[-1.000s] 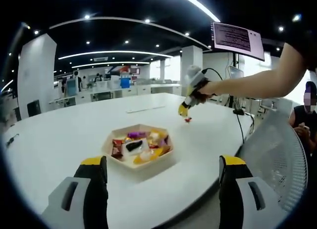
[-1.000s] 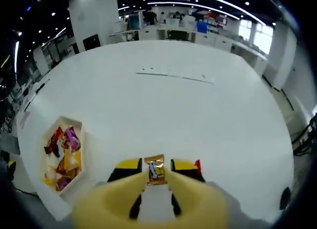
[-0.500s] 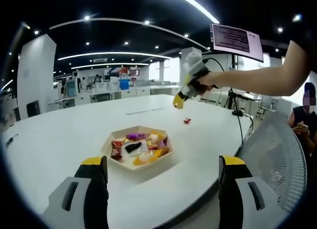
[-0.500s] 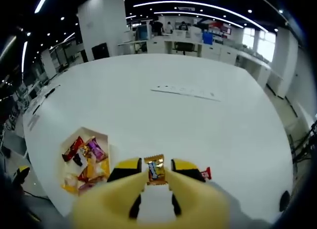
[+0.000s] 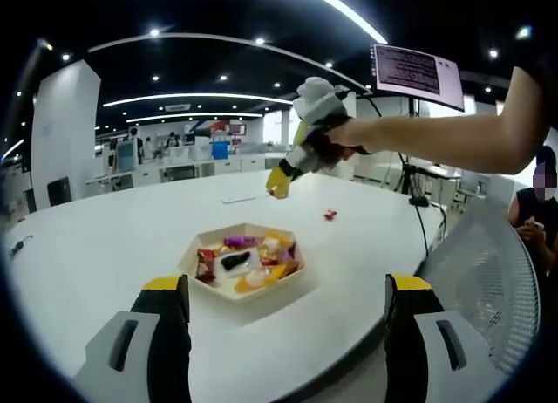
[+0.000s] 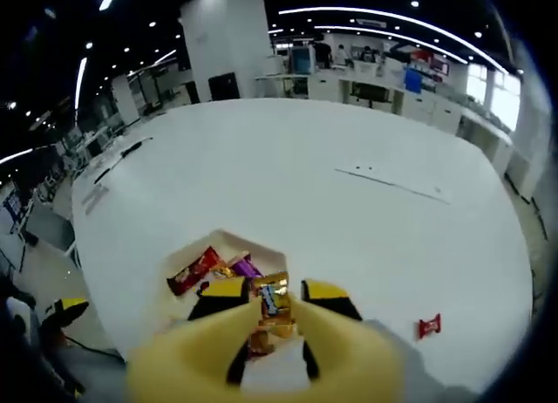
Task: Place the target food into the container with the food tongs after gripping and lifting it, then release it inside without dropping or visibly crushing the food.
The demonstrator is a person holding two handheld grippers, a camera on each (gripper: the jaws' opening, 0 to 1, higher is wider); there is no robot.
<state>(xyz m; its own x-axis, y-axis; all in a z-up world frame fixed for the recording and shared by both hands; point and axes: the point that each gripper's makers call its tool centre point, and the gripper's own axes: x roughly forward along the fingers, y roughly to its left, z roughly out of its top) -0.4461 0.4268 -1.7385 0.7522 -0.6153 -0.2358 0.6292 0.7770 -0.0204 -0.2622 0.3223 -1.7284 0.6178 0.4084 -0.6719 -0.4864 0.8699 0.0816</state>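
The right hand-held gripper [image 6: 274,300] pinches a small gold-wrapped candy [image 6: 272,297], apparently above the hexagonal white container [image 5: 243,262] on the white tabletop [image 5: 105,246], ready for release; the left hand-held gripper [image 5: 285,291] idles, jaws apart.

Honestly nothing's readable here: the hanging monitor [image 5: 417,70] far right in the left gripper view has lines of text too tiny to make out, and the print on the gold candy wrapper [image 6: 272,300] is just a blur.
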